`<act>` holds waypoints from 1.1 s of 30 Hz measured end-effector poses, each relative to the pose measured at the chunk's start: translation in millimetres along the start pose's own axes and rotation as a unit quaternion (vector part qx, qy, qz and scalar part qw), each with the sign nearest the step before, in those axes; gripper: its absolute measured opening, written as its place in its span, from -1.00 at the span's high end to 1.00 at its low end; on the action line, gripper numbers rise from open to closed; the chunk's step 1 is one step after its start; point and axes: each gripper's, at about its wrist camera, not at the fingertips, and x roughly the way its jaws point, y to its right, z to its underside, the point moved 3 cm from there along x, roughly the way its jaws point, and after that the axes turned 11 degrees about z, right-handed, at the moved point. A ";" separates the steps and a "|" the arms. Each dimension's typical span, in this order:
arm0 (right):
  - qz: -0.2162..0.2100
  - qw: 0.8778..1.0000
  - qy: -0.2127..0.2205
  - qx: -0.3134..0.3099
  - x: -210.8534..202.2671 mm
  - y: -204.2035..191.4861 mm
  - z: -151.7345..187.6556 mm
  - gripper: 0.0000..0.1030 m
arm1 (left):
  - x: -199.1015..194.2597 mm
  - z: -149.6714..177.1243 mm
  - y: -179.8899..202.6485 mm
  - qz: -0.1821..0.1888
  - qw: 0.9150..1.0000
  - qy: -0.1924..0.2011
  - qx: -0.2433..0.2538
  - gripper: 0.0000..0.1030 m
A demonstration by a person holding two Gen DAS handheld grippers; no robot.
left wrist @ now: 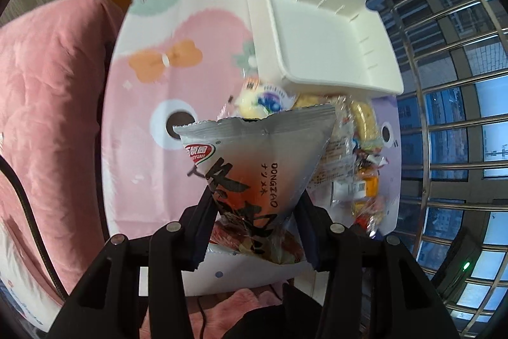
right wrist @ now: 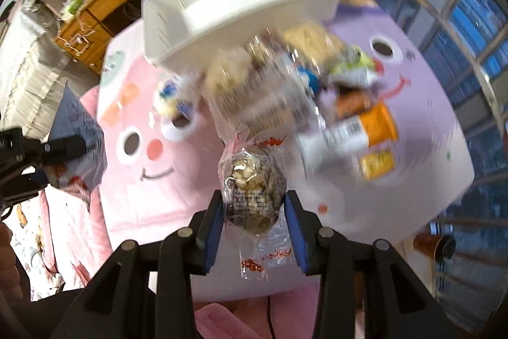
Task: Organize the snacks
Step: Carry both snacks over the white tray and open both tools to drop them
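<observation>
My left gripper (left wrist: pixel 254 205) is shut on a silver snack bag (left wrist: pixel 257 158) with red and black print, held above the table; it also shows in the right wrist view (right wrist: pixel 76 145) at the far left. My right gripper (right wrist: pixel 254 208) is shut on a clear-wrapped brown snack ball (right wrist: pixel 252 189), also lifted. An empty white plastic bin (left wrist: pixel 320 34) stands at the table's far side, and shows in the right wrist view (right wrist: pixel 235 5) too. A pile of loose wrapped snacks (left wrist: pixel 355 154) lies in front of it, blurred in the right wrist view (right wrist: pixel 317 104).
The small table is covered by a pink and lilac cartoon cloth (left wrist: pixel 152 91). A pink blanket (left wrist: pixel 47 116) lies to the left. A metal window grille (left wrist: pixel 451 116) stands close on the right. A wooden desk with clutter (right wrist: pixel 104 2) is behind.
</observation>
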 end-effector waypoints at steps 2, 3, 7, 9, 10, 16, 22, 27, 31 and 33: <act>-0.010 1.000 0.017 -0.008 -7.0 -1.6 -16.5 0.26 | -16.1 -3.5 5.0 -0.007 1.000 0.029 0.006 0.10; -0.016 0.999 0.028 -0.015 -11.5 -0.2 -27.1 0.26 | -22.0 -5.9 8.4 -0.010 0.999 0.044 0.007 0.10; -0.036 0.997 0.058 -0.045 -17.2 -7.2 -60.6 0.26 | -38.2 -16.4 19.5 -0.019 0.995 0.095 -0.006 0.10; -0.046 0.994 0.075 -0.066 -23.3 -5.5 -78.9 0.26 | -40.1 -20.0 28.1 -0.021 0.993 0.113 -0.012 0.10; -0.049 0.993 0.081 -0.072 -23.9 -5.2 -84.7 0.26 | -41.7 -21.8 31.6 -0.019 0.992 0.121 -0.014 0.10; -0.079 0.983 0.125 -0.113 -31.5 5.5 -129.1 0.26 | -39.6 -32.9 65.7 -0.017 0.985 0.172 -0.005 0.09; -0.104 0.971 0.161 -0.141 -26.2 20.9 -166.9 0.26 | -18.2 -52.2 94.8 0.016 0.978 0.209 0.001 0.09; -0.124 0.959 0.201 -0.158 -22.3 31.2 -193.2 0.26 | -1.7 -66.9 113.1 0.002 0.974 0.226 0.009 0.09; -0.134 0.952 0.218 -0.165 -13.1 34.8 -213.1 0.26 | 9.6 -83.3 127.2 -0.017 0.970 0.240 0.018 0.09; -0.144 0.950 0.224 -0.165 -8.2 36.0 -222.1 0.26 | 14.3 -90.7 133.6 -0.022 0.968 0.247 0.022 0.09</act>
